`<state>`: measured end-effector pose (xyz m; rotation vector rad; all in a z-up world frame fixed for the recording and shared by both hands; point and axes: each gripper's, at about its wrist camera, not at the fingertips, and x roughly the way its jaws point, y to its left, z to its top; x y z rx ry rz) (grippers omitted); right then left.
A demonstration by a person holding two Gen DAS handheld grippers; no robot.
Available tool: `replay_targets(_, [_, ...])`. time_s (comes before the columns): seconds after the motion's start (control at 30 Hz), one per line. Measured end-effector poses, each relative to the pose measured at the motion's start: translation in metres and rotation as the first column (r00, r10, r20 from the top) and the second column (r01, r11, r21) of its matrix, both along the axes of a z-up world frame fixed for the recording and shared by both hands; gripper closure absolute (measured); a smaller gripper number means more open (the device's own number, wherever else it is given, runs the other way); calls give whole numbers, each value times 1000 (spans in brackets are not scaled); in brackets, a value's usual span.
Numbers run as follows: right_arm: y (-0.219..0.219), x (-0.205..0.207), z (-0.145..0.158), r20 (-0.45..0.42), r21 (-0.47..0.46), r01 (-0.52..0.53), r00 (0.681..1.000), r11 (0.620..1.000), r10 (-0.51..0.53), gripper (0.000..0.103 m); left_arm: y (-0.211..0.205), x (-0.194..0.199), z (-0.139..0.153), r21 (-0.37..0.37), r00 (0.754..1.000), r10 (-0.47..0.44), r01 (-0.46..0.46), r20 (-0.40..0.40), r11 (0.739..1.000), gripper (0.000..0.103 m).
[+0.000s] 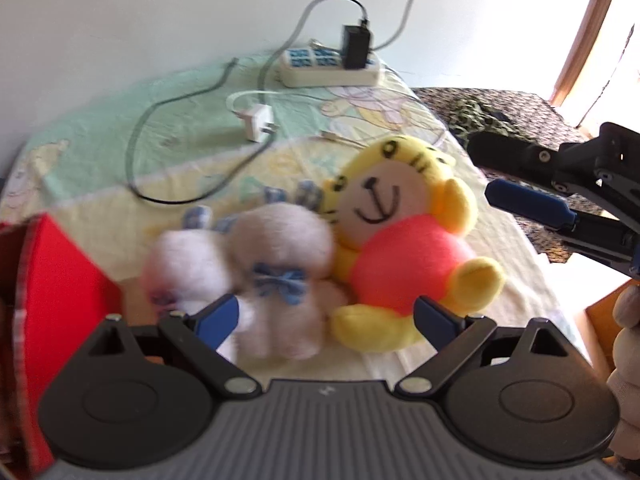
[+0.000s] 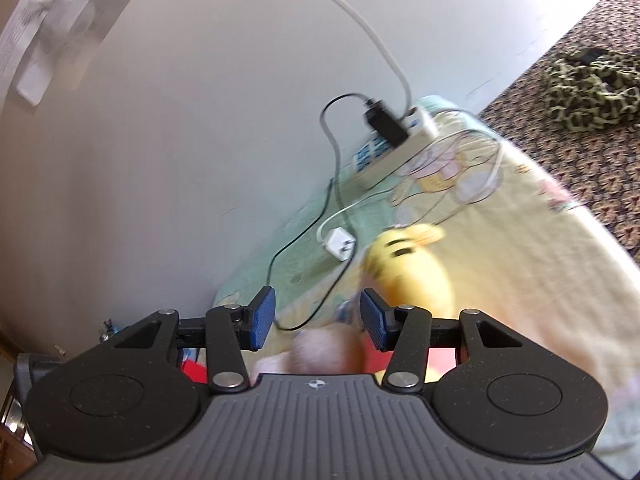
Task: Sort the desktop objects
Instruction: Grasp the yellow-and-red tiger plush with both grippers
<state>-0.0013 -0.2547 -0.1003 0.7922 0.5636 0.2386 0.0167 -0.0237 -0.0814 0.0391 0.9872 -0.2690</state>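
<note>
The left gripper was wide open and held nothing. Its two blue fingers stood far apart, just in front of two soft toys on the bed. The white bunny toy with a blue bow lay closest to it, looking blurry. The yellow tiger toy in a pink shirt lay right beside the bunny, touching it. A red box sat at the left, near the bunny.

The right gripper was open too, with its blue pads apart and nothing between them. In the left view it hung in the air at the right, near the tiger but not touching it. A bit of the person's hand showed at the right edge.

The toys lay on a bed sheet in pale green and yellow with cartoon pictures. Farther back on the sheet lay a small white charger and a long dark cable. By the wall sat a white power strip with a black plug in it. A dark patterned blanket lay off to the right
</note>
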Motion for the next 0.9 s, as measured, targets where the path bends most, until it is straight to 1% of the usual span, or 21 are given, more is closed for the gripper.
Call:
replay_targets(0.1, [-11, 4, -6, -21, -26, 26, 999, 999, -27, 50, -10, 8, -11, -56, 999, -17, 15, -27, 998, 8])
replay_targets(0.17, [-14, 8, -10, -38, -66, 35, 999, 997, -38, 47, -15, 14, -18, -93, 999, -30, 26, -42, 995, 8])
replay_targets(0.2, [-15, 10, -13, -49, -88, 34, 998, 996, -38, 44, -18, 16, -22, -106, 999, -30, 25, -45, 994, 8])
replay_targets(0.3, [-15, 19, -23, -82, -130, 23, 996, 991, -34, 44, -25, 24, -31, -111, 998, -26, 20, -51, 994, 8])
replay_targets(0.43, [-21, 30, -38, -127, -118, 40, 990, 992, -56, 44, -31, 33, -37, -146, 996, -65, 55, -65, 988, 8])
replay_targets(0.5, [-23, 36, -44, -144, -108, 39, 988, 993, -54, 44, -32, 39, -42, -168, 994, -69, 54, -89, 984, 8])
replay_targets(0.53, [-23, 41, -49, -159, -98, 28, 986, 995, -43, 40, -33, 41, -45, -189, 992, -74, 52, -107, 981, 8])
replay_targets(0.6, [-19, 50, -58, -195, -101, 6, 980, 995, -25, 38, -34, 46, -50, -225, 987, -89, 56, -137, 973, 8])
replay_targets(0.67, [-16, 55, -65, -205, -100, -6, 979, 995, -15, 36, -36, 49, -53, -228, 986, -91, 57, -140, 972, 7])
replay_targets(0.77, [-18, 63, -74, -222, -28, -17, 975, 999, 10, 34, -38, 55, -54, -238, 985, -100, 63, -144, 969, 7])
replay_targets(0.8, [-18, 65, -77, -228, -9, -23, 973, 1000, 20, 31, -39, 56, -56, -243, 983, -99, 60, -153, 968, 1])
replay_targets(0.83, [-17, 67, -80, -237, 7, -34, 971, 999, 35, 32, -39, 58, -58, -238, 984, -84, 45, -155, 970, 0])
replay_targets(0.9, [-14, 71, -84, -244, 37, -60, 967, 998, 67, 33, -39, 60, -60, -247, 982, -84, 41, -167, 968, 0])
